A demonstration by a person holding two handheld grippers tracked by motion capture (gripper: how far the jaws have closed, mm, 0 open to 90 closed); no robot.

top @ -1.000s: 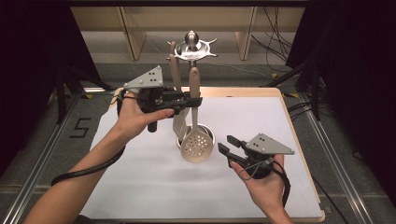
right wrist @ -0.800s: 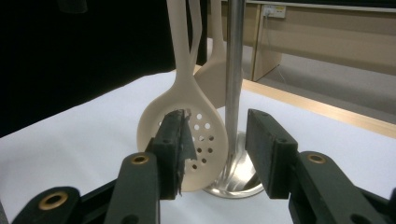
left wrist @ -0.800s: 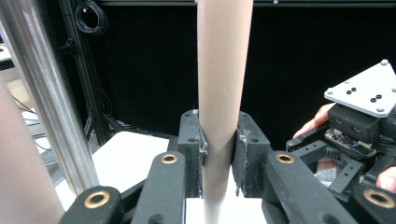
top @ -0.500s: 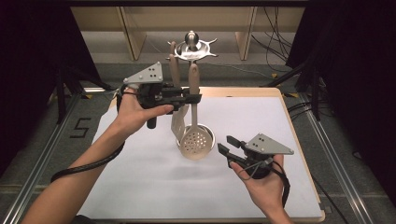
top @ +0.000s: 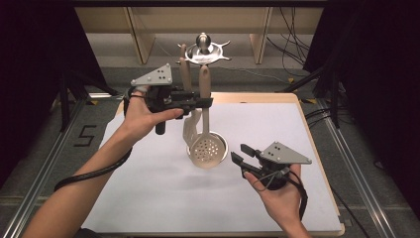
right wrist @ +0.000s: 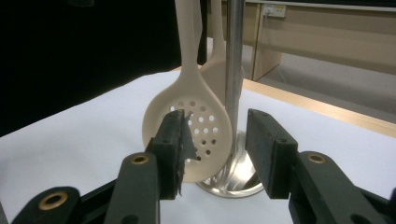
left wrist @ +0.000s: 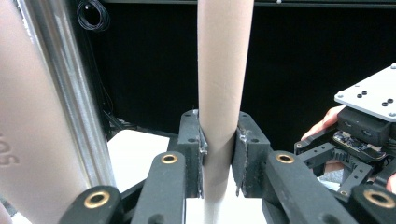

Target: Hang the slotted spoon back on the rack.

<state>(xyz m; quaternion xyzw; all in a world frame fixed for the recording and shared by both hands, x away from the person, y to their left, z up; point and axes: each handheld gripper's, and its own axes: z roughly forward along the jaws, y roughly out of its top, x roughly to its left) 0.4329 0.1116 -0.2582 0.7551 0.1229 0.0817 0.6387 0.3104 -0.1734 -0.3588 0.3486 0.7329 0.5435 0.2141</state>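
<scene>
High view. A bench [top: 148, 208] covered by a white sheet carries a metal utensil stand [top: 203, 47], whose round top and hooks stand above the far edge and whose base sits near the middle of the sheet. A beige slotted spoon [top: 208, 148] hangs upright beside the stand's pole, bowl down and close above the base; a second beige utensil [top: 185, 74] hangs just behind it. The left gripper [top: 205, 102], held in the person's left hand [top: 143, 116], reaches in from the left and is clamped on the spoon's handle, about midway up. The right gripper [top: 238, 153], held in the right hand [top: 277, 196], lies low over the sheet to the right of the spoon's bowl, pointing toward it but apart from it, its jaws parted and holding nothing.

Left gripper view. The two black jaws press against either side of the slotted spoon's handle [left wrist: 222, 93], which runs vertically through the frame. The pole of the stand [left wrist: 65, 93] rises at left, with the second utensil's handle [left wrist: 23, 140] nearer still. At right, the other gripper with its grey plate [left wrist: 369, 121] is seen against a dark background.

Right gripper view. The jaws stand moderately apart with nothing between them. Beyond them hangs the spoon's perforated bowl [right wrist: 191, 126], just in front of the stand's pole [right wrist: 233, 60] and its round base [right wrist: 233, 184], which rests on the white sheet. The second utensil's blade [right wrist: 212, 70] hangs behind the spoon.
</scene>
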